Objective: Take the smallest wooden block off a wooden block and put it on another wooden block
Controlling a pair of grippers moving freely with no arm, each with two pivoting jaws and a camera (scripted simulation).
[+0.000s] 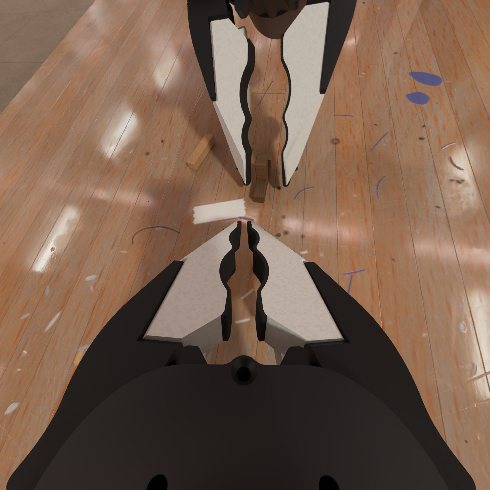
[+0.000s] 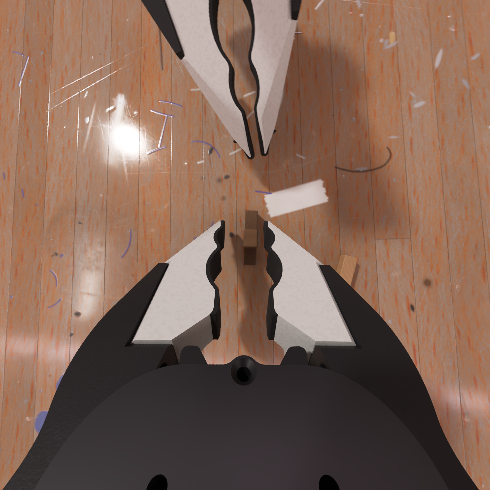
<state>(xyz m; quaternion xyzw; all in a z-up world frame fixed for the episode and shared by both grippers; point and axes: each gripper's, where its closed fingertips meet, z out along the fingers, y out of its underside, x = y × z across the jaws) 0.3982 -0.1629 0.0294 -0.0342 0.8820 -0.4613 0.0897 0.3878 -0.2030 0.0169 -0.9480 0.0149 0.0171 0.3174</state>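
A small wooden cube [image 2: 250, 236] sits on top of a long dark wooden block [image 2: 250, 256] that lies flat on the floor. They also show in the left wrist view, cube [image 1: 261, 166] on dark block [image 1: 258, 193]. My right gripper [image 2: 244, 222] is open, with a finger on each side of the cube and gaps on both sides; it also shows in the left wrist view [image 1: 265, 183]. A lighter wooden block [image 2: 346, 267] lies apart, also in the left wrist view [image 1: 200, 155]. My left gripper [image 1: 244, 222] is shut and empty, tips facing the stack.
A strip of white tape [image 1: 218, 210] lies on the wooden plank floor [image 1: 106, 185] between my left gripper and the stack; it also shows in the right wrist view [image 2: 295, 197]. Blue paint marks and scratches dot the floor.
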